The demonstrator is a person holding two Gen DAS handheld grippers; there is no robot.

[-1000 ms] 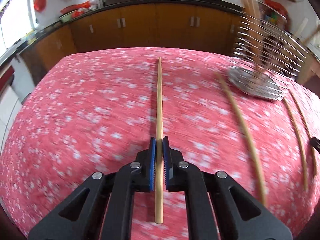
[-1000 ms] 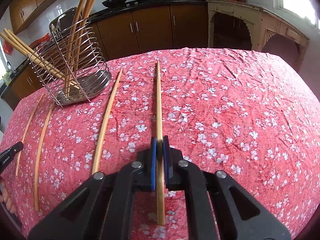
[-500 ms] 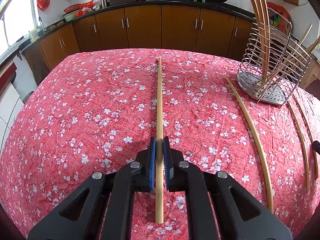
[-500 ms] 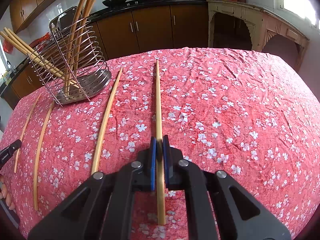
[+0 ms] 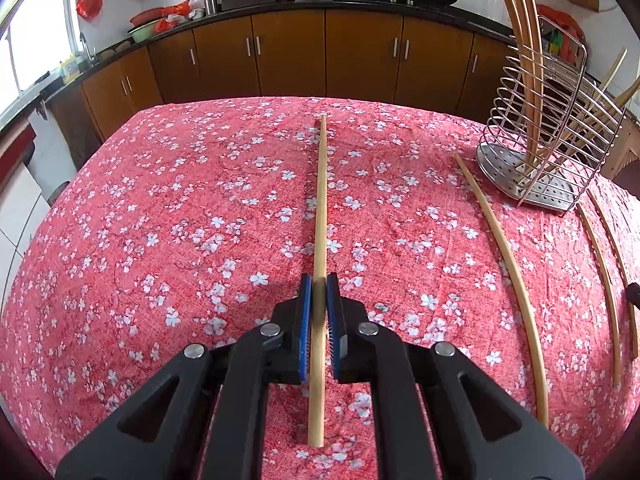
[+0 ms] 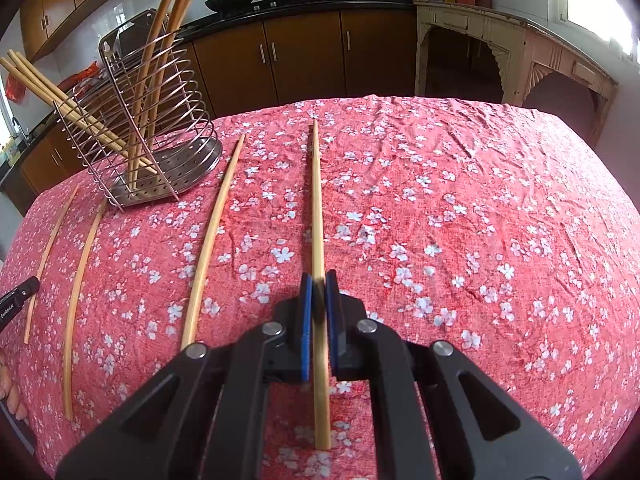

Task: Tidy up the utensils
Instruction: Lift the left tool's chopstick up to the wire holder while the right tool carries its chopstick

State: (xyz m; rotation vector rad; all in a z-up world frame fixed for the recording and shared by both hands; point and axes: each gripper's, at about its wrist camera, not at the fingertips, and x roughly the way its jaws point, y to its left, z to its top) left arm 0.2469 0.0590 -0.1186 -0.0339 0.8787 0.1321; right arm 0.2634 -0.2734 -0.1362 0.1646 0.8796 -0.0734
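In the left wrist view, our left gripper sits at lower centre, its blue pads closed tight on a chopstick that runs straight up the middle of the frame over the red floral tablecloth. Compared with a second ago, the blur has gone and the wire utensil holder now stands sharp at the upper right, with chopsticks leaning in it. Three loose chopsticks lie on the cloth at the right; the nearest is well apart from ours.

In the right wrist view, the holder is at upper left, loose sticks lie below it, and the longest loose one sits just left of centre. Our right gripper is likewise clamped on its own chopstick, barely changed from before.
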